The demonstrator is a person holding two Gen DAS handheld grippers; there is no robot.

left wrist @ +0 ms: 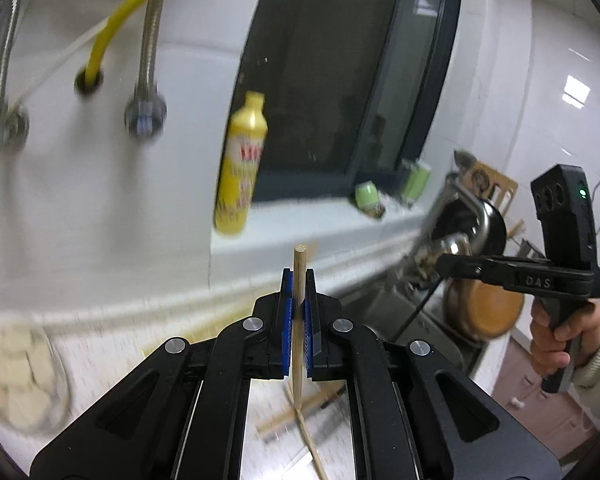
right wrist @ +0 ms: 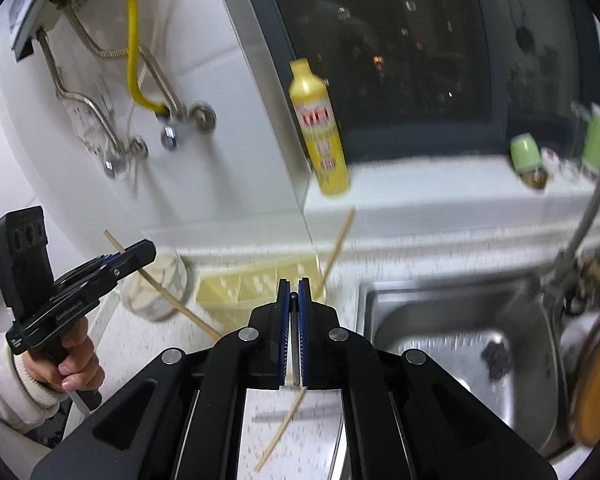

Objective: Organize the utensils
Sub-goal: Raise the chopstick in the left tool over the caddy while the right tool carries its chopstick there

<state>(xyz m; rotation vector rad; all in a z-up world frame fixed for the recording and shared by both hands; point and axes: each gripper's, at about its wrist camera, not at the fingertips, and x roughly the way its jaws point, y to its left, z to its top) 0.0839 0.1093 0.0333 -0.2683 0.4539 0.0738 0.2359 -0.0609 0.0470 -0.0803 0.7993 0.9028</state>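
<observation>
In the left wrist view, the left gripper (left wrist: 299, 280) is clamped on a wooden chopstick (left wrist: 298, 320), held upright above more chopsticks lying on the speckled counter (left wrist: 100, 360). Held mid-shaft, it could pivot or slip if swung quickly. Motion blur smears the yellow bottle (left wrist: 242, 168).

In the right wrist view, the right gripper (right wrist: 294, 292) pinches a thin dark metal utensil (right wrist: 295, 340); its type is unclear. The yellow basket (right wrist: 256, 284) behind is blurred, beside the sink (right wrist: 460, 320).

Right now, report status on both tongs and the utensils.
Left tongs shut on wooden chopstick. Right tongs shut on thin dark utensil, type unclear. Loose chopsticks on counter; yellow utensil basket ahead, unobstructed.
</observation>
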